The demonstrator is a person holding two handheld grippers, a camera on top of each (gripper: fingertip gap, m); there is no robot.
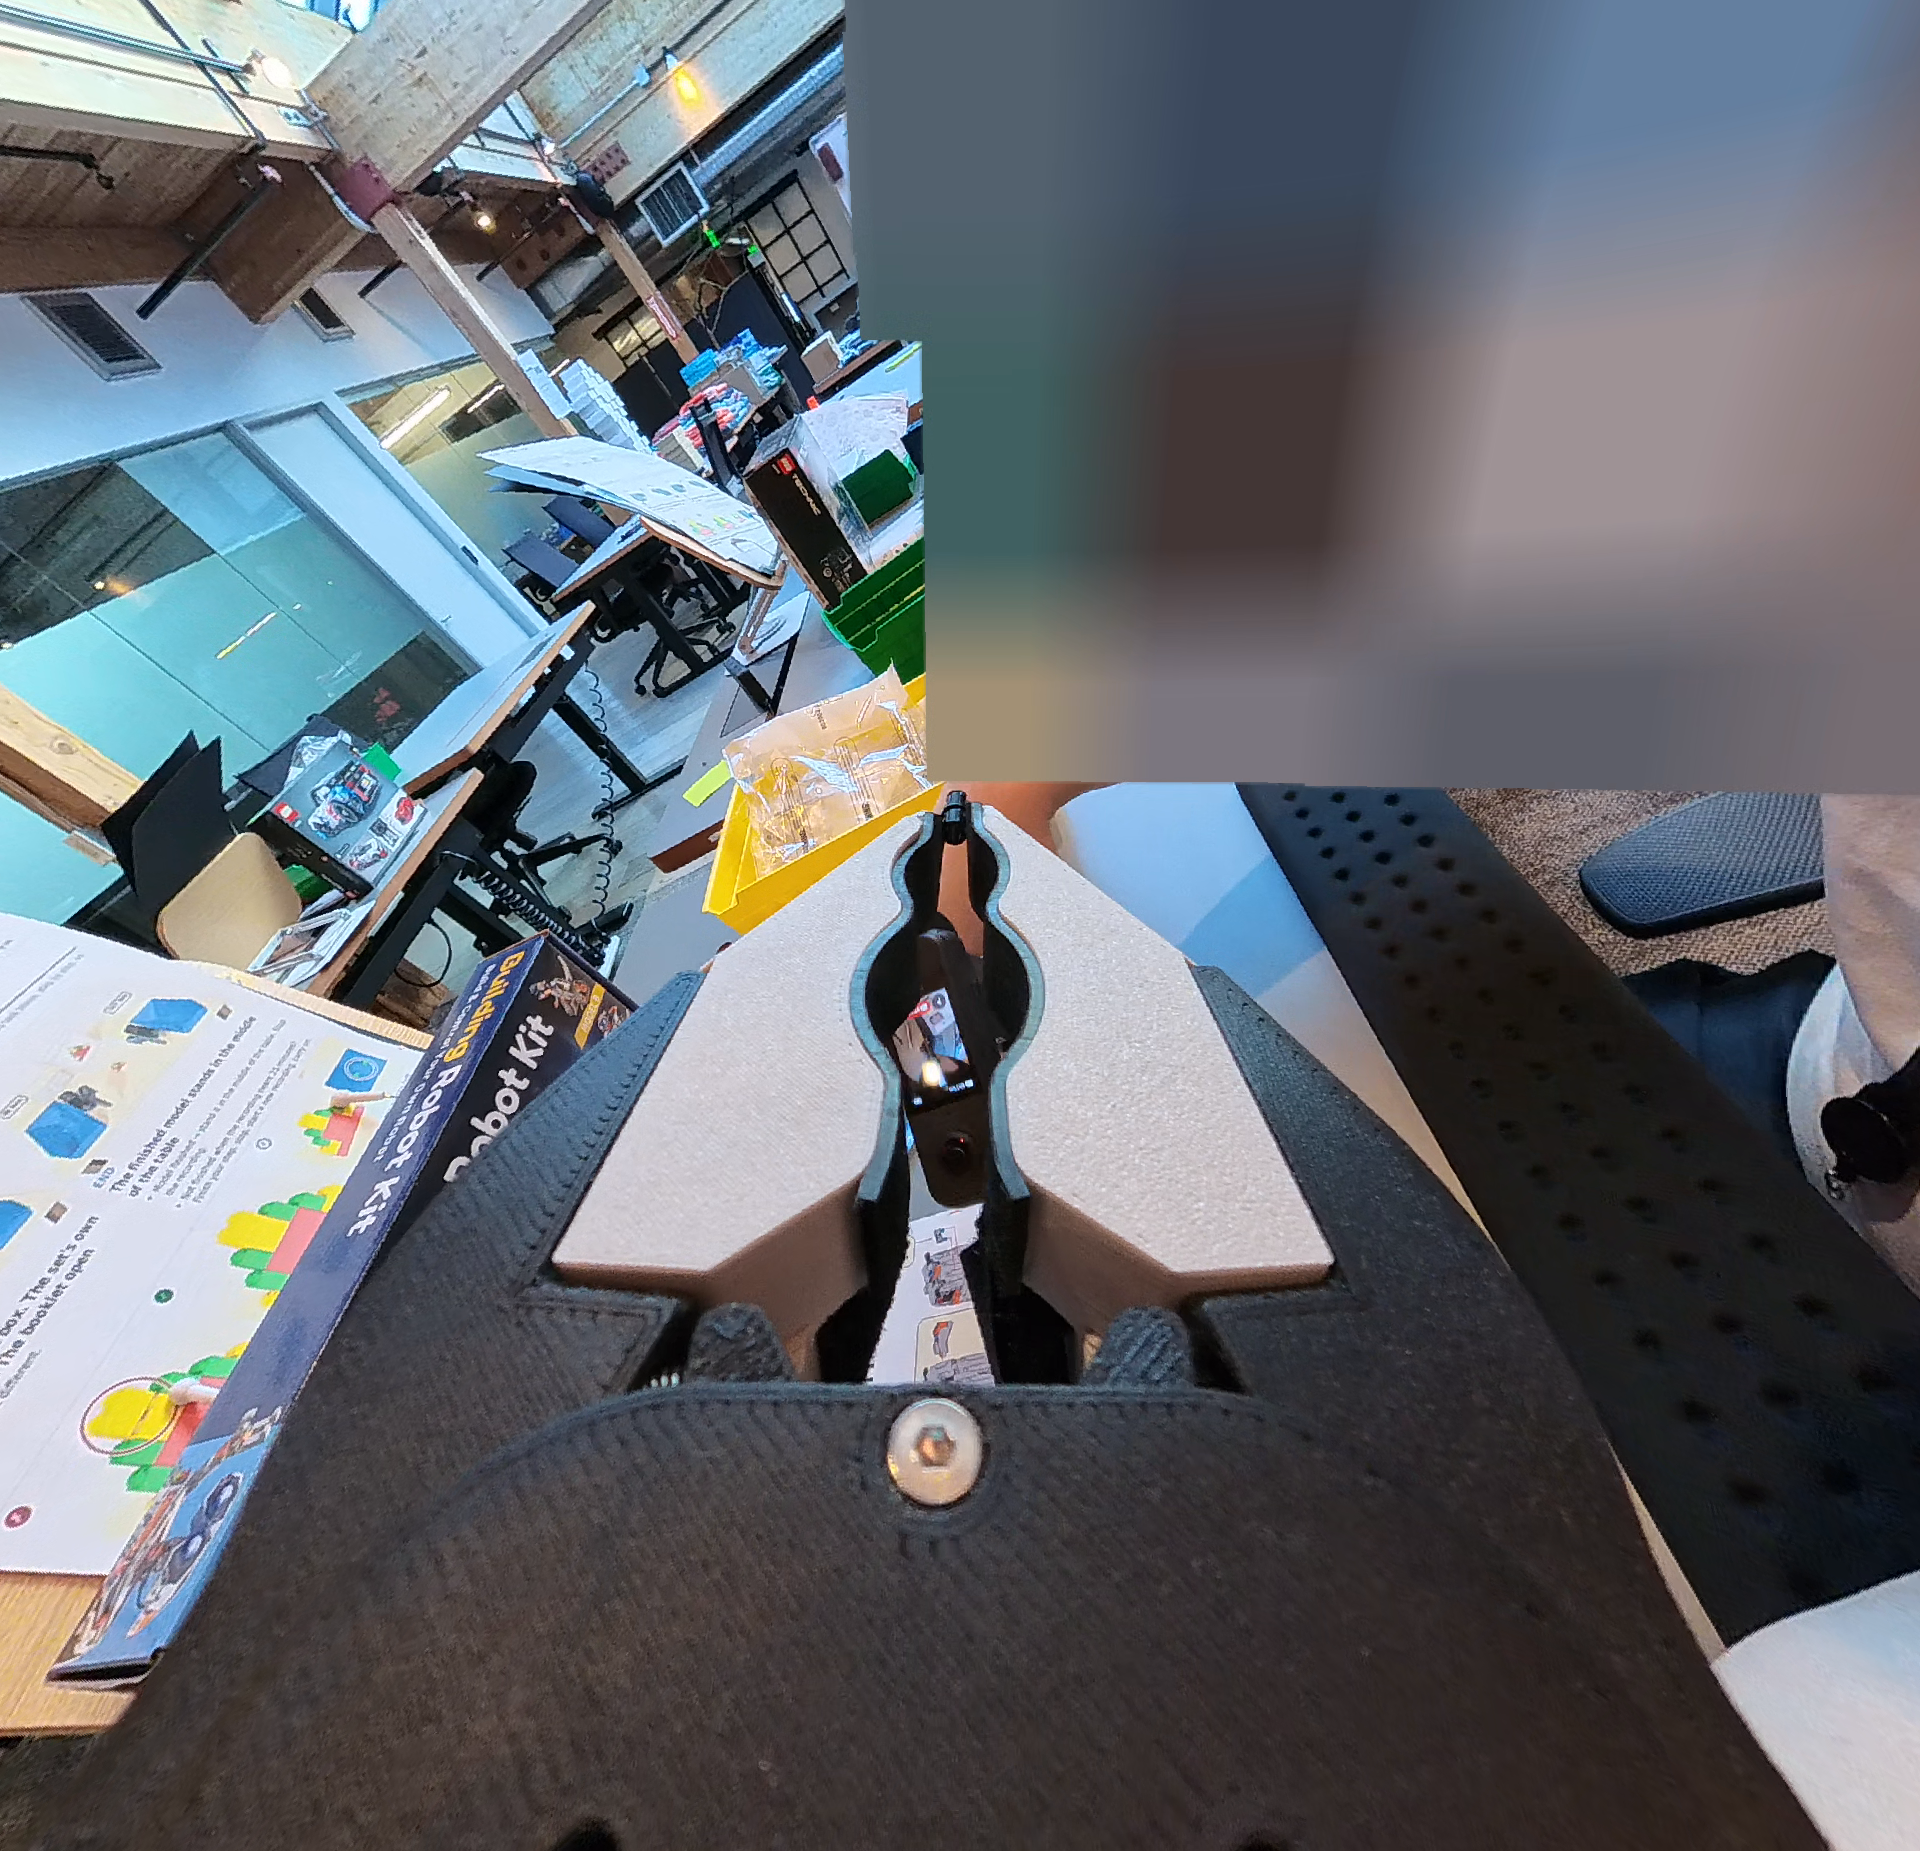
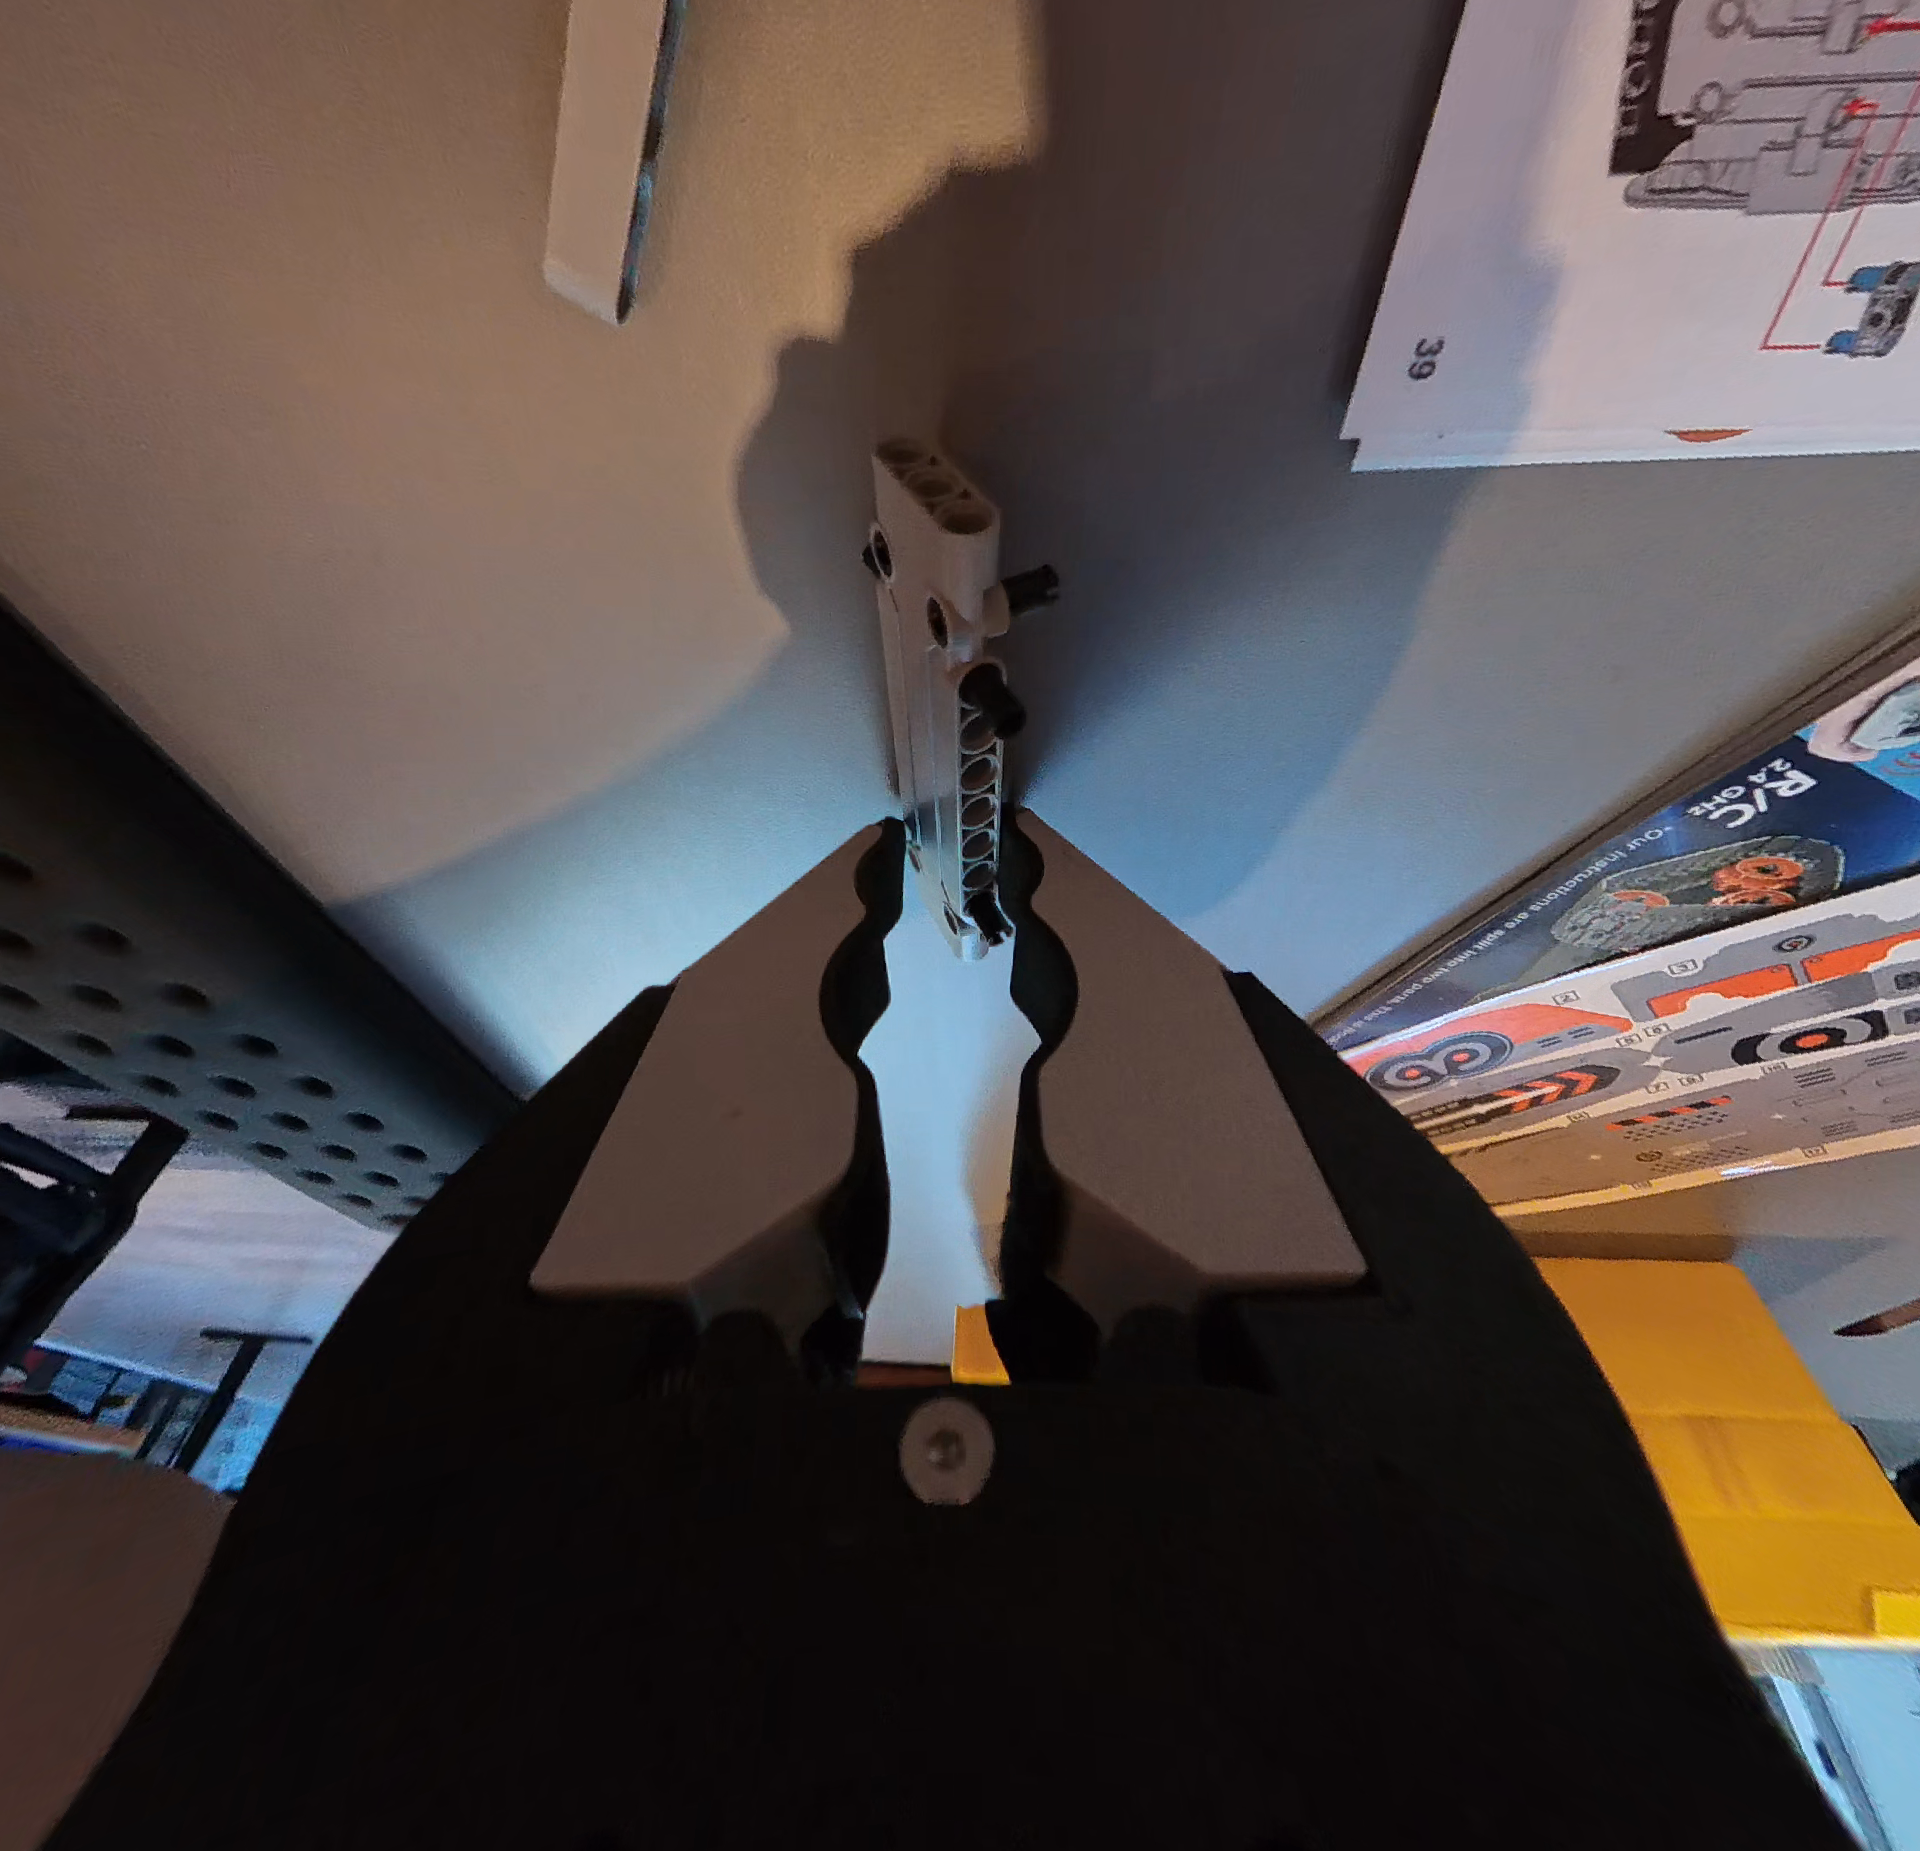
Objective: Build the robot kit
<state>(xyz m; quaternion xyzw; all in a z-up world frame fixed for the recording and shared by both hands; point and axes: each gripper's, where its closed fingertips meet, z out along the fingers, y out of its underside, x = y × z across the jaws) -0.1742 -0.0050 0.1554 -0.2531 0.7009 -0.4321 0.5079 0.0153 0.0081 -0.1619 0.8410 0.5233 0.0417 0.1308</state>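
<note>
My left gripper (image 1: 956,837) is shut on a small black pin (image 1: 953,810), pinched at the very tips and held up in the air. A small black camera with a lit screen (image 1: 940,1084) shows through the gap behind the fingers. My right gripper (image 2: 954,829) is shut on a white beam with a row of holes (image 2: 940,596), gripped near its lower end. The beam sticks out forward over the grey tabletop (image 2: 416,554). Several black pins (image 2: 992,700) stick out of it.
A blue kit box (image 1: 416,1178) and a printed sheet (image 1: 156,1230) lie at the left. A yellow tray (image 1: 743,876) holds plastic bags. A black perforated chair back (image 1: 1558,1126) is at the right. In the right wrist view are a booklet (image 2: 1558,243), a sticker sheet (image 2: 1662,1053) and a yellow tray (image 2: 1714,1438). My hands' fingertips stand some 35 centimeters from each other.
</note>
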